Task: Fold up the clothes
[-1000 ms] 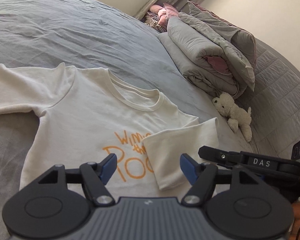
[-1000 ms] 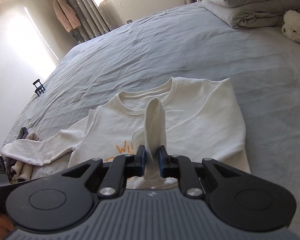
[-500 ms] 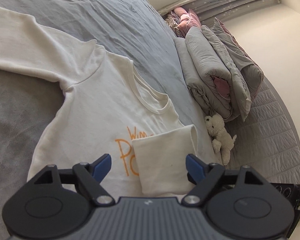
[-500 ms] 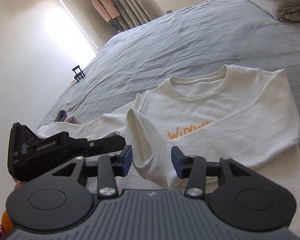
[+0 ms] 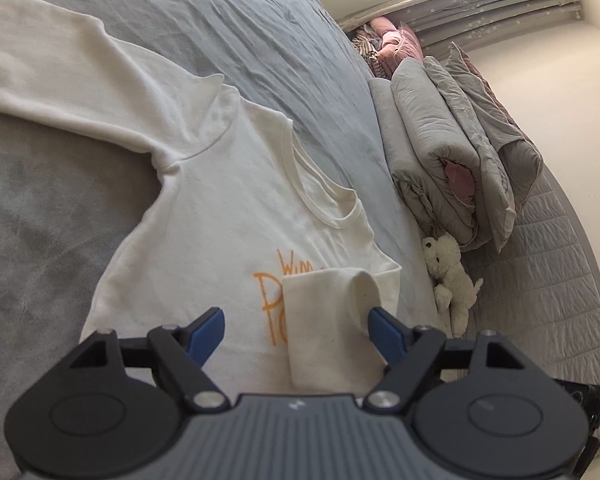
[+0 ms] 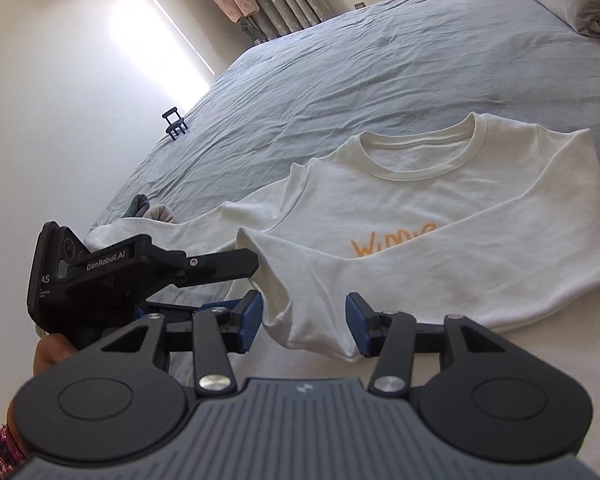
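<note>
Cream sweatshirt (image 6: 440, 216) on grey bed (image 6: 380, 72)

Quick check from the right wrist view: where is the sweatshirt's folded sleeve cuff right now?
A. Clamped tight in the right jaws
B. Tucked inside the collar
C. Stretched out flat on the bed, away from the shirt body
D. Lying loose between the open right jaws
D: the cuff lies across the sweatshirt between the right gripper's jaws, which are opening and no longer pinch it.
</note>
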### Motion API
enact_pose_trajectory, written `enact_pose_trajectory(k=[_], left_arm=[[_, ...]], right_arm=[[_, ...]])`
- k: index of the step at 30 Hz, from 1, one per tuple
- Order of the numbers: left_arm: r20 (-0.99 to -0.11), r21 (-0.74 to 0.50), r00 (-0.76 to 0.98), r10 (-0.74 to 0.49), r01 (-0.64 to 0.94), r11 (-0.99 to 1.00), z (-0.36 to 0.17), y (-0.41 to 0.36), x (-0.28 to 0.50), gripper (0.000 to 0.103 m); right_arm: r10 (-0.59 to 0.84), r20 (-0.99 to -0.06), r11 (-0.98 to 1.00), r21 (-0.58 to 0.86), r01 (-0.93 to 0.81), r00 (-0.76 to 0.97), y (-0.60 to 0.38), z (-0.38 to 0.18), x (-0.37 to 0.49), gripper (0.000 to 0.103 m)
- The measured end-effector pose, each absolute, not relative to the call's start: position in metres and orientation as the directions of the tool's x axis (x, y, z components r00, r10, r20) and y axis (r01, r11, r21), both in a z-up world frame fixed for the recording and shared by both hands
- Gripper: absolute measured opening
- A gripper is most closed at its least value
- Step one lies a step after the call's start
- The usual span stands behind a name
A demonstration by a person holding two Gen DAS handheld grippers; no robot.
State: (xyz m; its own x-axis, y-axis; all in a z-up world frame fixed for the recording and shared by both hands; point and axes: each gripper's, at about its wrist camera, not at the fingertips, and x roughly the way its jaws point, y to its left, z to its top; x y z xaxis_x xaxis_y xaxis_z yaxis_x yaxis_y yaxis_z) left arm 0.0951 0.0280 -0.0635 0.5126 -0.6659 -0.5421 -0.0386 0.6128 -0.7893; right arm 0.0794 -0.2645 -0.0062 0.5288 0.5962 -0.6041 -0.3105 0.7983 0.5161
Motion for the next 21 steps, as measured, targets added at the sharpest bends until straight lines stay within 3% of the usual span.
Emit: enact_pose_trajectory(k=[10, 14, 19, 21], left_arm=[[-0.509, -0.826, 0.504, -0.698, -0.059, 0.560, -0.064, 0.035, 0.094, 0.077], [-0.557, -0.785, 0.510, -0.655, -0.066, 0.616, -0.064, 0.031, 0.093, 0.076], [-0.673, -0.659, 0.514, -0.532, -0.089, 0.747, -0.069, 0.021, 0.093, 0.036], [-0.699, -0.608, 0.529, -0.482, -0.085, 0.789, -0.070, 0.018, 0.093, 0.015]], right_arm=[[0.589, -0.592, 0.801, 0.516, -0.303, 0.550, -0.284, 0.001, 0.078, 0.055], [0.475, -0.664, 0.865, 0.473, -0.167, 0.578, -0.308, -0.009, 0.084, 0.055], [0.327, -0.727, 0.896, 0.441, 0.046, 0.603, -0.352, -0.032, 0.093, 0.055], [0.317, -0.728, 0.882, 0.462, 0.093, 0.608, -0.365, -0.041, 0.094, 0.055]])
